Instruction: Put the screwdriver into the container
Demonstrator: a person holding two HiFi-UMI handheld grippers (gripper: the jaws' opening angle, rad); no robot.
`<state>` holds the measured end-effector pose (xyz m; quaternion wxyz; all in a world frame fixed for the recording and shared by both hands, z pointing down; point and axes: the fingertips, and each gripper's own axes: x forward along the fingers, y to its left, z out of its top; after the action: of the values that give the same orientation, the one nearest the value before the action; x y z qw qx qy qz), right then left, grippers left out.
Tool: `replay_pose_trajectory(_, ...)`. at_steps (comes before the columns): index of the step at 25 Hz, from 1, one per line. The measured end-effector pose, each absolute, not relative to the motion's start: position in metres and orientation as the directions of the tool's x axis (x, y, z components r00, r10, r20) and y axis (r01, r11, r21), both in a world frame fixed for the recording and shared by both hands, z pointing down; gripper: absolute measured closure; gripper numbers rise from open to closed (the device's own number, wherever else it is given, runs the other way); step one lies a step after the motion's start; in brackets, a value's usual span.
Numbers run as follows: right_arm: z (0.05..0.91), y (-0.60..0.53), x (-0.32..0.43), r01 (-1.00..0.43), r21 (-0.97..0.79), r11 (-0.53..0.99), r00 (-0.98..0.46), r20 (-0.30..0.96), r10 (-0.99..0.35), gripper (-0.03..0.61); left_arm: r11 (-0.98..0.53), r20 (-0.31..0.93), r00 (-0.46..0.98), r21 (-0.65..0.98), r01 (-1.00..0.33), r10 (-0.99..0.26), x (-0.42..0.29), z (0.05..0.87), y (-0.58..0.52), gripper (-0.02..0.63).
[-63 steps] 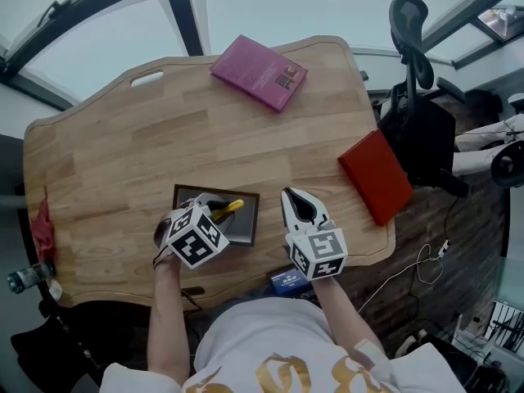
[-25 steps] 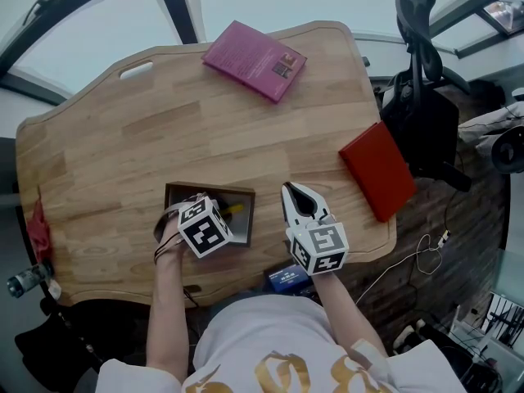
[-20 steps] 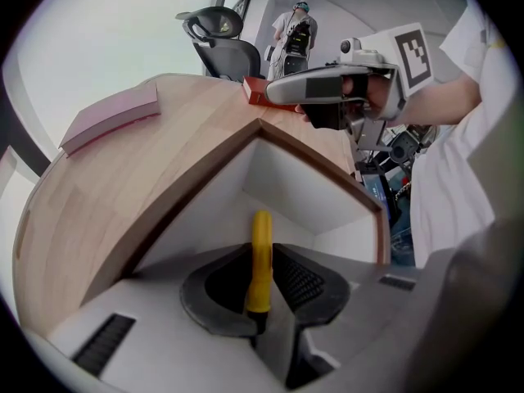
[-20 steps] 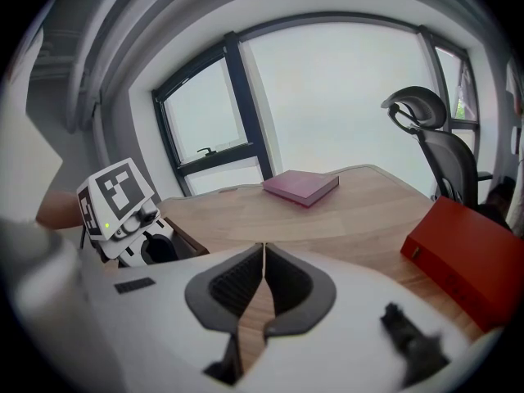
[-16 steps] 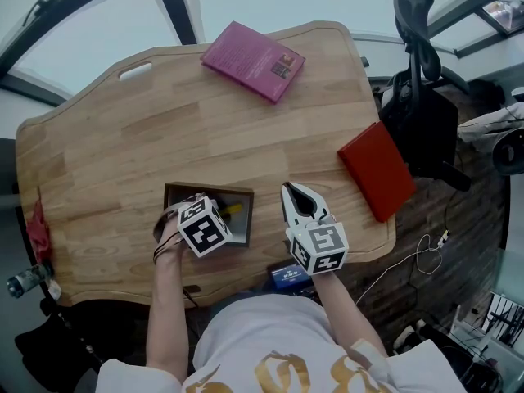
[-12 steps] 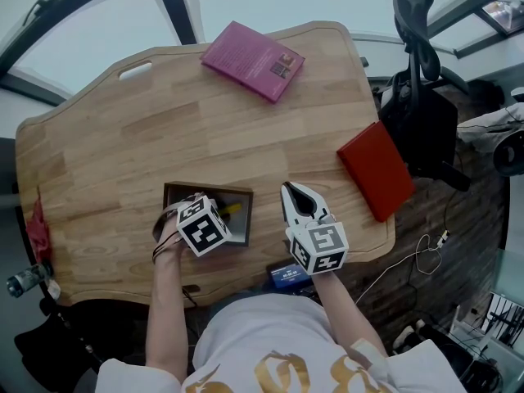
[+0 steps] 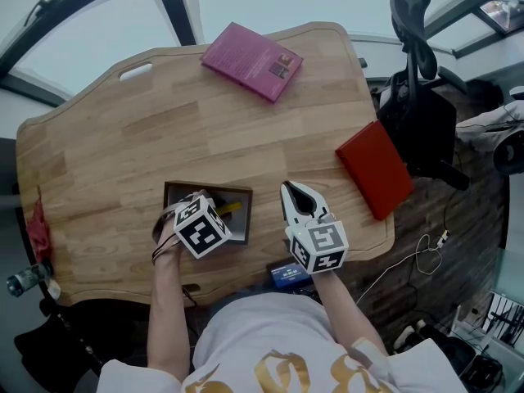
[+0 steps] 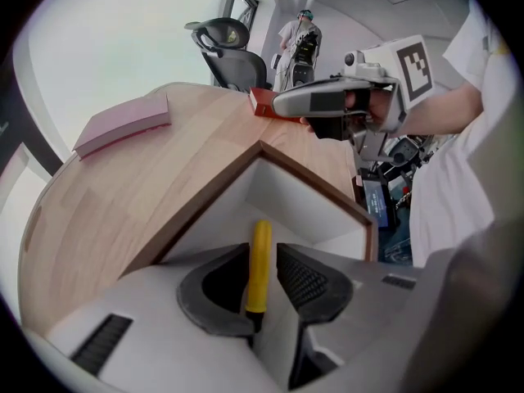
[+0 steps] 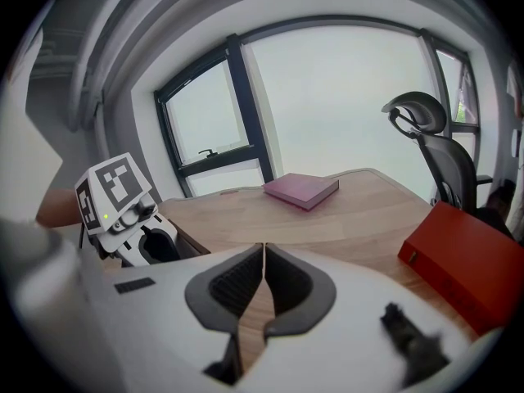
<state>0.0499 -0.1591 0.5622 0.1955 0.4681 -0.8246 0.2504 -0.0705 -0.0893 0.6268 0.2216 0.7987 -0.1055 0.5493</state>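
A brown-rimmed container (image 7: pixel 209 189) with a white inside sits near the table's front edge. My left gripper (image 7: pixel 214 213) reaches down into it, shut on the yellow handle of the screwdriver (image 7: pixel 232 208). In the left gripper view the screwdriver (image 8: pixel 259 260) stands between the jaws of the left gripper (image 8: pixel 262 281), over the container's white floor and rim (image 8: pixel 311 182). My right gripper (image 7: pixel 295 196) hovers just right of the container, shut and holding nothing. In the right gripper view, the right gripper (image 9: pixel 264 256) has its pads touching.
A pink book (image 7: pixel 252 60) lies at the table's far edge and a red book (image 7: pixel 374 170) at its right edge. A black office chair (image 7: pixel 417 97) stands beyond it. A small blue box (image 7: pixel 288 277) sits below the table's front edge.
Since 2.5 s ago my left gripper has sunk lower into the container with the screwdriver, whose yellow handle now sticks out less. The right gripper has stayed put.
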Motion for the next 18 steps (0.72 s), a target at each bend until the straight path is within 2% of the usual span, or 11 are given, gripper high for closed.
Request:
replay_pose_trajectory(5,0.556,-0.156,0.046,-0.866,-0.218,0.45,-0.49,0.548,-0.677,0.546,-0.874,0.915,0.404,0.211,-0.438,0.018,-0.067,0.613,-0.096,0.503)
replay_pose_trajectory(10,0.548,-0.154,0.044,-0.864,-0.204,0.461,-0.492,0.537,-0.685,0.546,-0.86,0.906,0.419,0.17,-0.481,-0.055,-0.069,0.601,-0.105,0.554)
replay_pose_trajectory(18,0.532,-0.147,0.032,-0.852,-0.142,0.503,-0.497,0.519,-0.695,0.546,-0.784,0.864,0.456,0.127,-0.608,-0.213,-0.082,0.576,-0.118,0.588)
